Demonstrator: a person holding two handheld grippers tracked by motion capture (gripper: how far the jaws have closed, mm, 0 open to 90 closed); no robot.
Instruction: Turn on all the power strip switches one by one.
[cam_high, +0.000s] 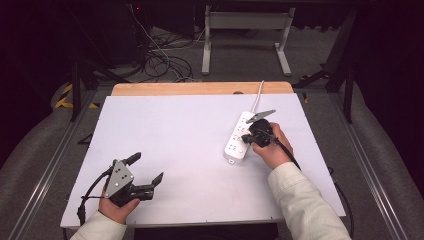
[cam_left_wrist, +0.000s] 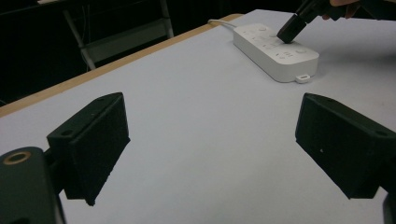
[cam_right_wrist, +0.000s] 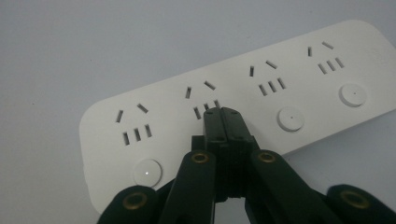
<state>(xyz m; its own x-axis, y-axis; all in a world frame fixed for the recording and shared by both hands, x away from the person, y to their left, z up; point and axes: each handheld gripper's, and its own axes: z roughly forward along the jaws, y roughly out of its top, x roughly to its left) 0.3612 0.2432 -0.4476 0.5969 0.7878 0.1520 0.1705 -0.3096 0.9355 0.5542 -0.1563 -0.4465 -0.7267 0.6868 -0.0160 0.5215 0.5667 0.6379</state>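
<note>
A white power strip (cam_high: 235, 144) lies on the right half of the white table, its cord (cam_high: 257, 97) running off toward the far edge. My right gripper (cam_high: 247, 137) is shut with nothing between its jaws. In the right gripper view the closed tips (cam_right_wrist: 223, 114) sit over the strip (cam_right_wrist: 163, 126), at the lower slots of the second socket from the left; whether they touch it I cannot tell. Each socket has a round button (cam_right_wrist: 148, 171) beside it. My left gripper (cam_high: 148, 168) stands open and empty near the front left. The left gripper (cam_left_wrist: 217, 140) faces the strip (cam_left_wrist: 280, 56) from a distance.
A white board (cam_high: 175, 130) covers the table, with a wooden strip (cam_high: 200, 88) along its far edge. Bare board lies between the two grippers. Beyond the table are cables on the floor (cam_high: 160, 60) and a grey frame (cam_high: 247, 22).
</note>
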